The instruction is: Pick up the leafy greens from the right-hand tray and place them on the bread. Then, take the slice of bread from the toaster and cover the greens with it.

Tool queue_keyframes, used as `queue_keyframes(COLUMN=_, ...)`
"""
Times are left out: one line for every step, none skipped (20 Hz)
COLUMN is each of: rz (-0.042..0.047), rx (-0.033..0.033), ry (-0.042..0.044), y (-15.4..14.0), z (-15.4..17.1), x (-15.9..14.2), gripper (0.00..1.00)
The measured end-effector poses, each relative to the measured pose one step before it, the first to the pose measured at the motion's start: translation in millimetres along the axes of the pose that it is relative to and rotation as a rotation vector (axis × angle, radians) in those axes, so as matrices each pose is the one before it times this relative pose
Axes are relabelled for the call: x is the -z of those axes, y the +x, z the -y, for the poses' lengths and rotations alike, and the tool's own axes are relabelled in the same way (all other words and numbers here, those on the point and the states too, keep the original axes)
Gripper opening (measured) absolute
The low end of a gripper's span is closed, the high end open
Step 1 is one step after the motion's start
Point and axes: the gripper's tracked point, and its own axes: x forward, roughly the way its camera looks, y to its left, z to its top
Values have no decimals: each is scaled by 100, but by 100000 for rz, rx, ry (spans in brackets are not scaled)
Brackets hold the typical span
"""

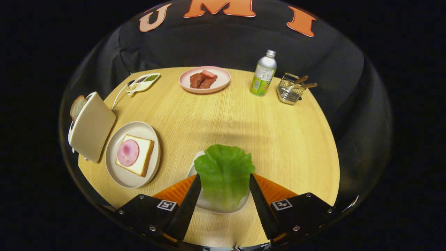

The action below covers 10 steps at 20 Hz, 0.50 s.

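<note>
Claw [223, 197] fingers stand apart on either side of the leafy greens [224, 172] over their tray [223, 208], gripping nothing yet, placed to close on the leaf.

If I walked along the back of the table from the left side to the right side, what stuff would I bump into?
Spice dish with a spoon → pink plate of meat → green bottle → wire basket. Nearer you, the gripper has its fingers open on either side of the lettuce leaf.

leafy greens [224, 172] right of bread [135, 155]
</note>
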Motion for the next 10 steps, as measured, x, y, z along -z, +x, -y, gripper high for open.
queue_keyframes(rz=-2477, rx=-749, ry=-768, y=709, z=-147, x=446, gripper=84)
queue_keyframes(rz=-3070, rx=-972, ry=-164, y=665, z=-70, x=566, gripper=84)
queue_keyframes(rz=-2684, rx=-1330, ry=262, y=529, z=-198, x=461, gripper=84)
queue_keyframes(rz=-2383, rx=-506, ry=140, y=650, z=25, x=317, gripper=84)
queue_keyframes(rz=-1845, rx=-549, ry=140, y=600, z=7, x=93, gripper=84)
queue_keyframes(rz=-1499, rx=139, ry=396, y=677, z=59, x=90, gripper=84)
queue_keyframes(rz=-779, rx=-505, ry=567, y=524, z=-52, x=-248, gripper=84)
queue_keyframes(rz=-830, rx=-399, ry=1170, y=578, z=25, x=-112, gripper=84)
queue_keyframes(rz=-1224, rx=-150, ry=1635, y=456, z=134, x=-75, gripper=83)
queue_keyframes(rz=-1424, rx=345, ry=1022, y=553, z=156, x=204, gripper=82)
